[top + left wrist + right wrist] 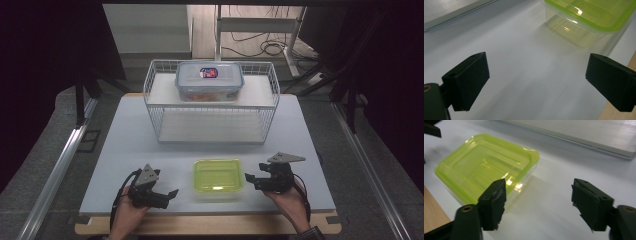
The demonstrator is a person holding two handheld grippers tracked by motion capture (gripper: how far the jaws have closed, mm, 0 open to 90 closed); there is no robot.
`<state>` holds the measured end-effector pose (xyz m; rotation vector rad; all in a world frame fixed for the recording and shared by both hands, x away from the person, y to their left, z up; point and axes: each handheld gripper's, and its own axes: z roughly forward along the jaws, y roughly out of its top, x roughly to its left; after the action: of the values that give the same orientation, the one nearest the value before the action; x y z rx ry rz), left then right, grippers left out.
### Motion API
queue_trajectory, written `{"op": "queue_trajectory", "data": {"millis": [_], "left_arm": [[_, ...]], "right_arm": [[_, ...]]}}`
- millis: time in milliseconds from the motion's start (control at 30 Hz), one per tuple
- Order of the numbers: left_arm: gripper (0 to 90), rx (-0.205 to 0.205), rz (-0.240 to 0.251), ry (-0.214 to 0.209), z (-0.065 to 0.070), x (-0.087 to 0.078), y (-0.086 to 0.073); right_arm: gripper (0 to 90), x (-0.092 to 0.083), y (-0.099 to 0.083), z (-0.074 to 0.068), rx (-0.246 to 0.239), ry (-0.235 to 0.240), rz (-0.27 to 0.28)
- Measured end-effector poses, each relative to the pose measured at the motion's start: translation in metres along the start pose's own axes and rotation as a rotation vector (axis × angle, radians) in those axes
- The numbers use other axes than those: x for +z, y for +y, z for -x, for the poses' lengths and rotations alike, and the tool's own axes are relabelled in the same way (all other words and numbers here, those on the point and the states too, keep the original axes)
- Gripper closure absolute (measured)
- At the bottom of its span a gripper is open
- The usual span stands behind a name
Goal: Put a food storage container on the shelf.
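Both tongs are resting low over the white table (125, 130), jaws standing apart with nothing between them. Beyond them, well away, a wire basket (155, 87) is carrying a blue-lidded box (209, 80) on its upper shelf. Between the tongs, a green-lidded container (217, 177) is sitting on the table. Left gripper (172, 192) is pointing at its near left corner, jaws wide. Right gripper (248, 177) is hovering just beside its right edge, not touching.
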<state>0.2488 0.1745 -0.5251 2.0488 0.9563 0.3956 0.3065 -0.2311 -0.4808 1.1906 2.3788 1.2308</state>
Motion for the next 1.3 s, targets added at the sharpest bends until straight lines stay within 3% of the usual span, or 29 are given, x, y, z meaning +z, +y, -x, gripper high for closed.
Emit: {"op": "queue_trajectory", "data": {"millis": [200, 467, 733, 900, 1000, 1067, 1200, 1300], "left_arm": [[5.1, 0.002, 0.0, 0.003, 0.001, 0.0, 0.0], [5.1, 0.007, -0.002, 0.002, 0.001, 0.0, 0.0], [5.1, 0.008, -0.004, 0.0, 0.001, 0.001, 0.001], [5.1, 0.009, -0.006, -0.001, 0.001, 0.001, 0.0], [5.1, 0.007, -0.003, 0.0, 0.001, 0.0, 0.001], [5.1, 0.007, -0.002, 0.001, 0.001, 0.0, 0.001], [5.1, 0.003, 0.002, 0.002, 0.0, 0.0, 0.001], [5.1, 0.002, 0.001, 0.003, 0.0, -0.001, 0.0]], "right_arm": [[41.1, 0.008, 0.002, 0.003, 0.123, 0.095, 0.006], [51.6, 0.024, 0.006, 0.003, 0.209, 0.133, -0.033], [60.3, 0.042, 0.003, 0.011, 0.324, 0.209, -0.087], [72.2, 0.05, 0.001, 0.02, 0.48, 0.307, -0.12], [78.2, 0.051, 0.001, 0.023, 0.537, 0.351, -0.125], [79.6, 0.052, 0.003, 0.022, 0.544, 0.372, -0.131], [79.9, 0.053, 0.006, 0.017, 0.507, 0.364, -0.143], [79.9, 0.05, 0.007, 0.017, 0.516, 0.378, -0.129]]}}
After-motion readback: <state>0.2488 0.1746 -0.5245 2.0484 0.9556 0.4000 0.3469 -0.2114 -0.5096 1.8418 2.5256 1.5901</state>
